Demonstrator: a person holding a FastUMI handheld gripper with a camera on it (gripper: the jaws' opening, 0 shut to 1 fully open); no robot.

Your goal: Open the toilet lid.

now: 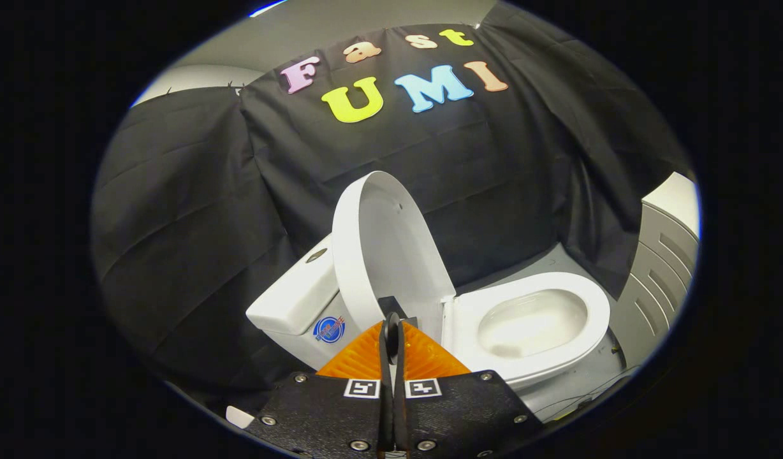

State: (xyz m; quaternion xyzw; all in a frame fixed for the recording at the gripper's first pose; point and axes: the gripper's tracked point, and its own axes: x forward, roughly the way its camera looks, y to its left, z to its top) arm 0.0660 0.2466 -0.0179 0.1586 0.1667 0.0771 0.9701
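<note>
Lid (391,245) upright just beyond closed gripper (392,325) fingers.

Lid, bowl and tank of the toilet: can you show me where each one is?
Lid (391,248): gripper view, on its inner face, standing raised.
Bowl (532,322): gripper view, on the hollow inside the seat.
Tank (296,290): gripper view, on its top cover.
Tool (392,319): gripper view, at its closed tips.

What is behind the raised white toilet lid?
Behind the raised white plastic toilet lid stands the white ceramic tank, then black cloth wall. The lid covers the tank's far part. The gripper fingers are closed together, holding nothing.
</note>
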